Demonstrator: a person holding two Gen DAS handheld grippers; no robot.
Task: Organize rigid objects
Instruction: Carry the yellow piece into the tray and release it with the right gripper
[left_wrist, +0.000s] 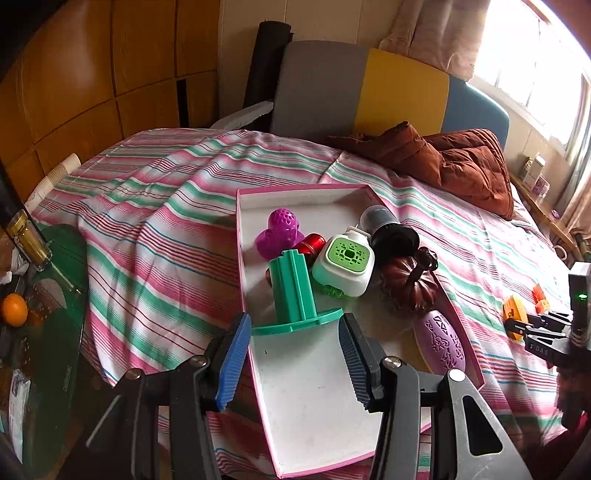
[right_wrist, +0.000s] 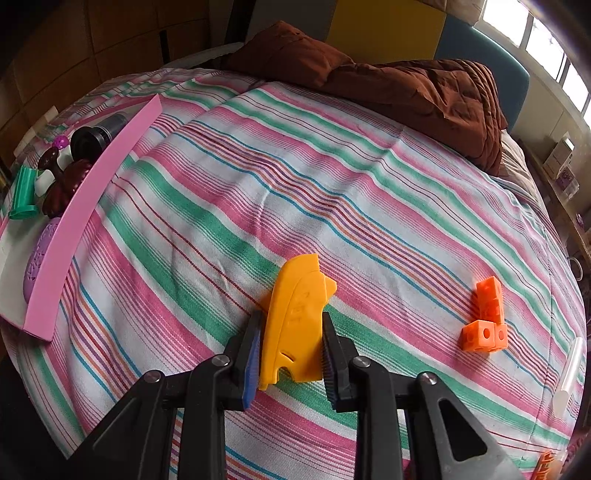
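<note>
A pink-edged white tray (left_wrist: 317, 413) lies on the striped bed. In it are a green plastic piece (left_wrist: 293, 295), a purple ball toy (left_wrist: 280, 232), a red cylinder (left_wrist: 312, 245), a white-and-green device (left_wrist: 343, 266), a black-and-grey cylinder (left_wrist: 388, 227), a brown pumpkin (left_wrist: 406, 284) and a purple oval (left_wrist: 441, 341). My left gripper (left_wrist: 293, 341) is open, its jaws either side of the green piece's base. My right gripper (right_wrist: 291, 350) is shut on a yellow plastic piece (right_wrist: 295, 321) just above the bedsheet. The tray also shows in the right wrist view (right_wrist: 74, 221) at far left.
Orange linked cubes (right_wrist: 485, 317) and a white tube (right_wrist: 569, 373) lie on the sheet to the right. A brown quilt (right_wrist: 406, 88) is heaped at the bed's head. A green side table (left_wrist: 48, 295) with an orange (left_wrist: 14, 309) stands left of the bed.
</note>
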